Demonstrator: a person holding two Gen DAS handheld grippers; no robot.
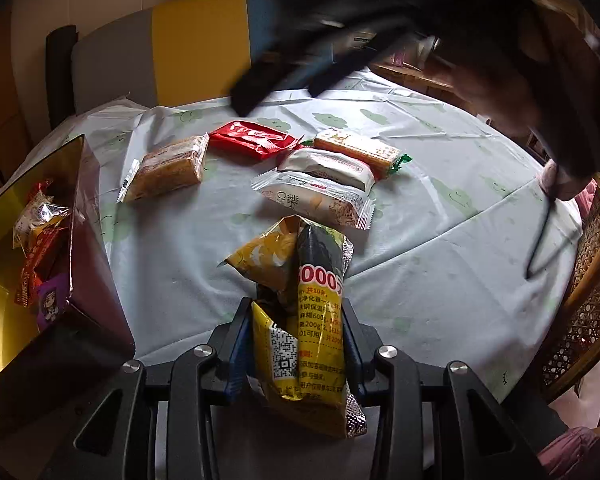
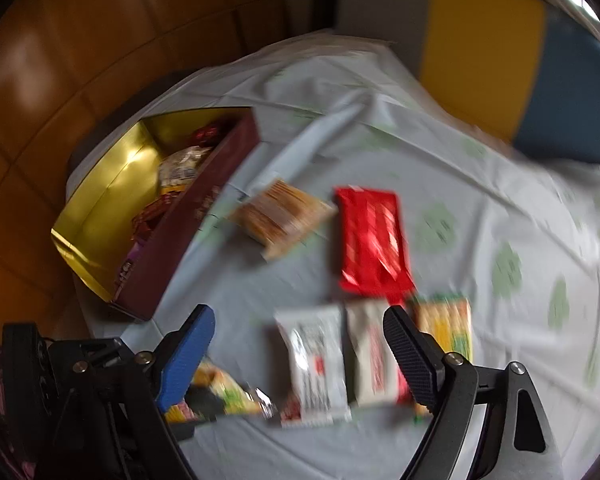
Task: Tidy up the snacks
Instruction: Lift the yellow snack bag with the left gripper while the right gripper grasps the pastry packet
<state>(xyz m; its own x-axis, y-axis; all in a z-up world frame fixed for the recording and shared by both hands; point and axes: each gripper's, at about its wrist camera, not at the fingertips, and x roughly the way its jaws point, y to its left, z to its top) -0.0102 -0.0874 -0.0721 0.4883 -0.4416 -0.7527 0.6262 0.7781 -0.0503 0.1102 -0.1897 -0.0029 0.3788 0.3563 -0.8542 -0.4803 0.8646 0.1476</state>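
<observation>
Left gripper point(image 1: 296, 344) has the yellow snack packet point(image 1: 300, 320) pinched tight between its pads, lifted just above the tablecloth point(image 1: 440, 240), and the gold-lined box point(image 1: 4, 240) sits right there beside it, to the packet's left in the left wrist view, already holding several wrapped snacks. The packet's long axis runs straight out along the fingers, away from the camera, its crumpled far end pointing toward the white wrapper point(image 1: 314, 198) and sagging a touch sideways. Judging by that, the step in hand looks like carrying this one over into the box, and the clean way is to swing it across above the box's maroon wall point(image 1: 96, 264), turn the long axis to run along the box's length, then let go low so it lies flat on the others. Right gripper point(image 2: 300, 354) hangs spread wide with nothing between its pads, blurred, above the white wrapper on the far side from the box; the red packet point(image 2: 370, 240) and clear-wrapped cake point(image 2: 282, 214) lie between it and the box, waiting.
</observation>
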